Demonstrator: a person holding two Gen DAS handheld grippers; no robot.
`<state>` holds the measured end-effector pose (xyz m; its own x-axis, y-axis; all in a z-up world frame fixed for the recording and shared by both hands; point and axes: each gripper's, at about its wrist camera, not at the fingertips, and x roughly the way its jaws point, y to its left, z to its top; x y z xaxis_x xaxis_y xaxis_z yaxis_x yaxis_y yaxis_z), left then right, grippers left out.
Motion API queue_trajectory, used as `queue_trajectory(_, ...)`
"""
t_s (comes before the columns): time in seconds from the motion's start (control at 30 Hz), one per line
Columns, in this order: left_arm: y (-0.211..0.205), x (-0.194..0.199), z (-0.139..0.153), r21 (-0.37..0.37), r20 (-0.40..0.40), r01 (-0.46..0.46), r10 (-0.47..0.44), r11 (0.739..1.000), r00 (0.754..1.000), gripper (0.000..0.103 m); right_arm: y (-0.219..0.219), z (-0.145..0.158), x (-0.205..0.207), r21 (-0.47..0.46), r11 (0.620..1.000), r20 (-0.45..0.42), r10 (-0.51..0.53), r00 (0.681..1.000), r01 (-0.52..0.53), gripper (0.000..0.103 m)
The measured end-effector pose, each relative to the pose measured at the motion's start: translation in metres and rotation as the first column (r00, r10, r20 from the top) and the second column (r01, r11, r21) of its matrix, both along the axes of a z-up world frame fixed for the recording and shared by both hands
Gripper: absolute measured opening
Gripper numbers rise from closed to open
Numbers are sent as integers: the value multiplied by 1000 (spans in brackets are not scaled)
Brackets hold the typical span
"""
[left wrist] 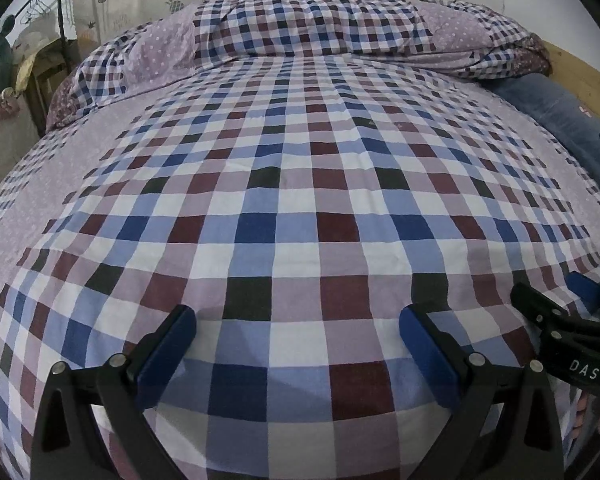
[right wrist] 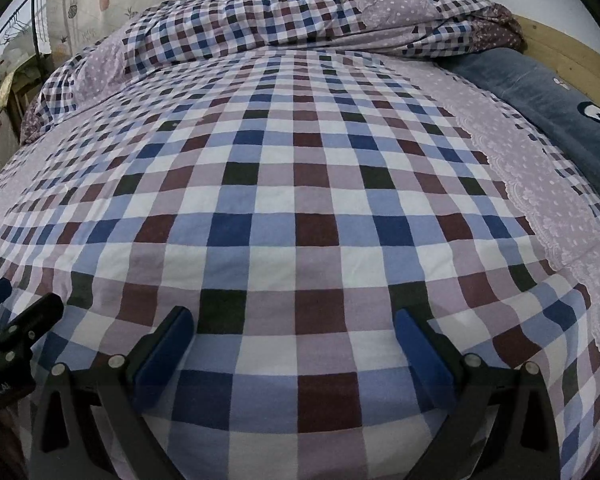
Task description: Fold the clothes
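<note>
My left gripper (left wrist: 297, 316) is open, its blue-padded fingers spread wide just above a checked bed sheet (left wrist: 300, 200) with nothing between them. My right gripper (right wrist: 293, 316) is open in the same way over the same sheet (right wrist: 292, 184), also holding nothing. The two grippers sit side by side near the bed's front edge. The right gripper (left wrist: 552, 290) shows at the right edge of the left wrist view. The left gripper (right wrist: 20, 300) shows at the left edge of the right wrist view. No loose garment shows in either view.
A rolled duvet (left wrist: 300, 28) in the same check lies across the far end of the bed. A blue plush cushion (right wrist: 560, 112) rests along the right side against a wooden bed frame (right wrist: 572, 56). A metal rack with hangers (left wrist: 40, 8) stands at the far left.
</note>
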<state>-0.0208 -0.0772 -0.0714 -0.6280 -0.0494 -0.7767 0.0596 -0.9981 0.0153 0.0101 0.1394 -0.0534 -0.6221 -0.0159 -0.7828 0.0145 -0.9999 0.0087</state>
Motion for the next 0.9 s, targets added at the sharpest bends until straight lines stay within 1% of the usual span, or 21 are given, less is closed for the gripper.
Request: queue_trajectory(0.9,1,0,-1,10,-3,-8,8,1000,1000,103,3,0,-3,0,1000,0,4,1000,-4,103)
